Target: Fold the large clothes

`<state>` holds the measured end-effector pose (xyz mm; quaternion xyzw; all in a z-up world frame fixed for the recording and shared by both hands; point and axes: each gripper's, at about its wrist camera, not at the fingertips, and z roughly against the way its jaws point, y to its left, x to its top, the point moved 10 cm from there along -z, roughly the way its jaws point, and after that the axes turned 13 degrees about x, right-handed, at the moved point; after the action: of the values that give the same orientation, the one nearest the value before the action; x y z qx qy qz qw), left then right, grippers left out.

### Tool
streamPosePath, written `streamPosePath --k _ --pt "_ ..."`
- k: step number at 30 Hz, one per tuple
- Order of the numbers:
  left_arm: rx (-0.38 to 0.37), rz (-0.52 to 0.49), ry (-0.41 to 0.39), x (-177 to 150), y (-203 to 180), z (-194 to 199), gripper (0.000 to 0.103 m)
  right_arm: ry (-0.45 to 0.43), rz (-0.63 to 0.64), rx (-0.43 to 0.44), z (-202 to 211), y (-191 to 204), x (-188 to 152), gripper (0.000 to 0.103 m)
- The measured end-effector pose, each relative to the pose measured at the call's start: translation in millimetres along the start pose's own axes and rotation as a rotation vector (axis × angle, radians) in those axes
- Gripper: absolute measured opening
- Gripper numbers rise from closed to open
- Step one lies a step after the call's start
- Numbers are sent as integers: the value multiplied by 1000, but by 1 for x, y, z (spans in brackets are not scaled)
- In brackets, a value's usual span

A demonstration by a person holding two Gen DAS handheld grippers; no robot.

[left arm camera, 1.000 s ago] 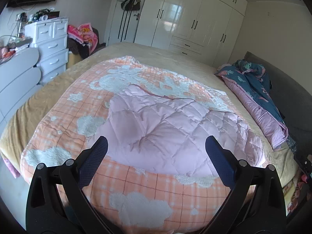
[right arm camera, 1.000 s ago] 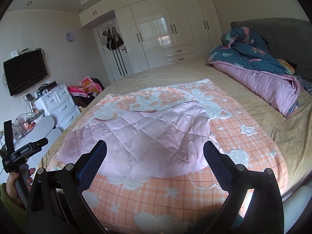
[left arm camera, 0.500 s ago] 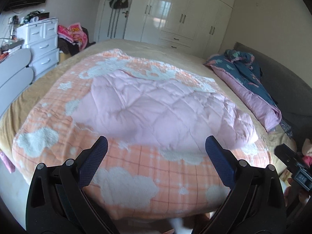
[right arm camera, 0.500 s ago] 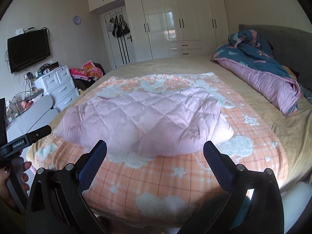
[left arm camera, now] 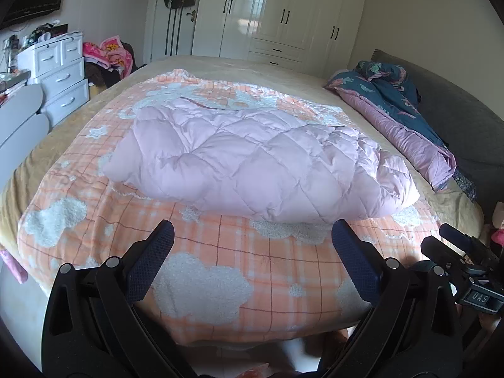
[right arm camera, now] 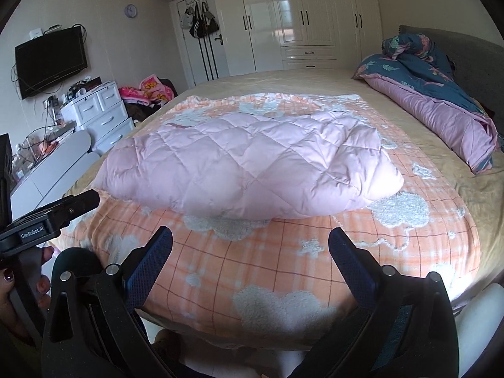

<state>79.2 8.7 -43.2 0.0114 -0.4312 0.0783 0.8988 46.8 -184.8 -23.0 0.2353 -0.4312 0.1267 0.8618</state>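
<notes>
- On the bed (left arm camera: 195, 63), a pink quilted down garment (left arm camera: 252, 163) lies bunched in a puffy heap at the middle of an orange checked blanket (left arm camera: 220, 267) patterned with white fleecy clouds; the garment's near edge sits well back from the blanket's foot-end edge.
- Short of the garment, the left gripper (left arm camera: 250, 252) hangs over the blanket's near edge with its blue-padded fingers (left arm camera: 151, 258) spread wide and released, grasping nothing and clear of the fabric.
- Beside it, the right gripper (right arm camera: 250, 253) is held the same way over the foot of the bed, its fingers (right arm camera: 351, 263) likewise released and apart from the garment (each tool shows at the rim of the other's view, the right one at the left camera's right edge (left arm camera: 466, 267), the left one at the right camera's left edge (right arm camera: 47, 220)).
- A hand (right arm camera: 19, 286) with dark-painted nails grips the left tool's handle.
- Beyond the garment, against the grey headboard (right arm camera: 466, 53), a navy floral duvet (right arm camera: 419, 72) with a mauve underside lies rolled along the bed's far right side.
- Past the bed stand white wardrobes (right arm camera: 299, 19), a door (right arm camera: 198, 44) hung with bags, a white chest of drawers (right arm camera: 100, 110) and a wall-mounted television (right arm camera: 50, 60).
</notes>
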Motion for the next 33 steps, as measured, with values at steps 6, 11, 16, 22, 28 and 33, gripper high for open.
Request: streamPosePath --k 6,11,16,22,28,33 --pt "6 0 -2 1 0 3 94 -5 2 -2 2 1 1 99" --pt "15 -4 -3 1 1 4 94 -15 4 -5 5 2 5 99" --pt "18 -3 0 0 1 4 94 -17 5 -4 6 2 5 99" --pt "23 -4 1 -1 2 4 94 -16 6 -3 5 2 5 99" --pt "25 -5 -1 -1 2 5 94 -18 7 -2 5 2 5 99" --pt "26 -9 1 -1 3 4 94 -21 8 -2 7 3 8 99"
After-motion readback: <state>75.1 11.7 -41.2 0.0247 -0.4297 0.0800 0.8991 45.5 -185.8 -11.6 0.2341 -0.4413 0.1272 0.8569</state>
